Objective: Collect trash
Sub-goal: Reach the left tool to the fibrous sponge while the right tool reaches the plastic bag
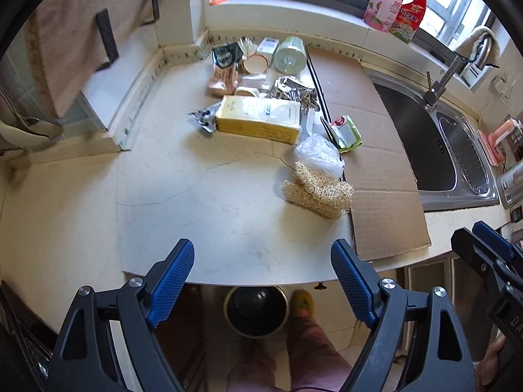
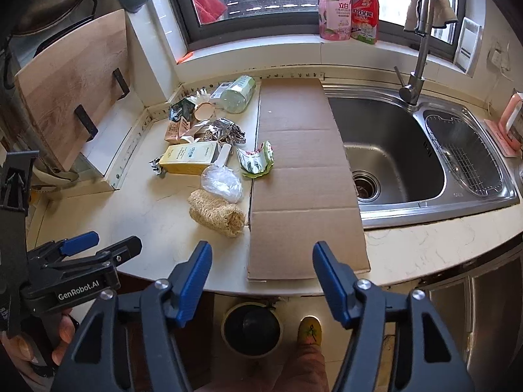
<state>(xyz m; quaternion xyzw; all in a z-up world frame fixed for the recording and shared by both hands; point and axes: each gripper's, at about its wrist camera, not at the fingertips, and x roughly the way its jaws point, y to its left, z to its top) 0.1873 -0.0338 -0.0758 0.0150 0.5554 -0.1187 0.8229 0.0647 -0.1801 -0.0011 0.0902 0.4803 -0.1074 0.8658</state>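
Both grippers hang over the table's (image 1: 202, 228) front edge, nothing between the jaws. Left gripper (image 1: 263, 261) wide open; right gripper (image 2: 261, 271) also open, narrower gap. Bare table surface ahead of the left one; flat cardboard sheet (image 2: 304, 176) ahead of the right, overhanging the sink's (image 2: 392, 150) left rim.

Trash sits in a heap mid-table toward the back wall: loofah scrubber (image 2: 217, 212) nearest the front, clear plastic bag (image 2: 222, 181) touching behind it, yellow box (image 2: 189, 158), green wrapper (image 2: 256, 163) on the cardboard edge, foil wrapper (image 2: 225, 130), glass jar (image 2: 238, 93) lying at the back. Small items behind the box overlap, hard to tell apart.

Bin (image 2: 251, 326) on the floor below the table edge, partly cut off by the rim; a yellow slipper (image 2: 310, 328) beside it.

Right view shows whole sink and faucet (image 2: 420, 42); left view crops them at the frame edge. Each view catches the other gripper at its side edge.
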